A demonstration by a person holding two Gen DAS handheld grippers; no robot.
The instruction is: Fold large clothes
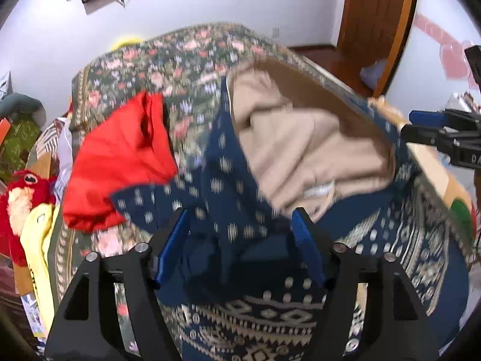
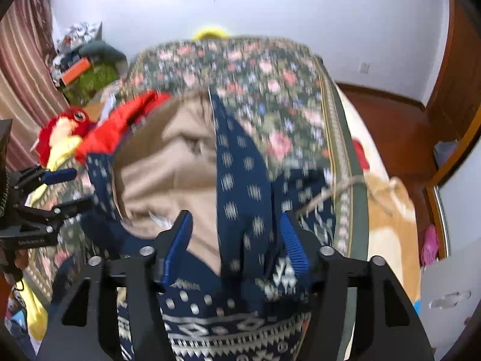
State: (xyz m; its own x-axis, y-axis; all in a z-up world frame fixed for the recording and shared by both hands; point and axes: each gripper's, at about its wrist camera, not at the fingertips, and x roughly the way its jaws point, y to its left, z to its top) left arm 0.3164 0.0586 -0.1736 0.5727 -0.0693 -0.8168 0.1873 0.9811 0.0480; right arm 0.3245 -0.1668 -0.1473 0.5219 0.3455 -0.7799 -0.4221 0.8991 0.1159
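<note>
A large navy garment (image 1: 228, 180) with pale woven patterns lies spread on a floral bedspread (image 1: 186, 57), its beige lining (image 1: 300, 138) turned up. My left gripper (image 1: 240, 219) is open just above it, with loose navy cloth lying between the blue fingers (image 1: 174, 240) but not pinched. In the right wrist view the same garment (image 2: 240, 180) and lining (image 2: 168, 174) fill the middle. My right gripper (image 2: 237, 225) is open too, and an upright navy fold runs between its fingers. Each gripper shows at the edge of the other's view: right gripper (image 1: 433, 126), left gripper (image 2: 60, 186).
A red cloth (image 1: 120, 162) lies on the bedspread left of the garment. A red plush toy (image 1: 24, 192) and yellow fabric (image 1: 33, 234) sit at the bed's left edge. A wooden door (image 1: 375, 15) and white wall stand beyond. A beige blanket (image 2: 387, 210) covers the right side.
</note>
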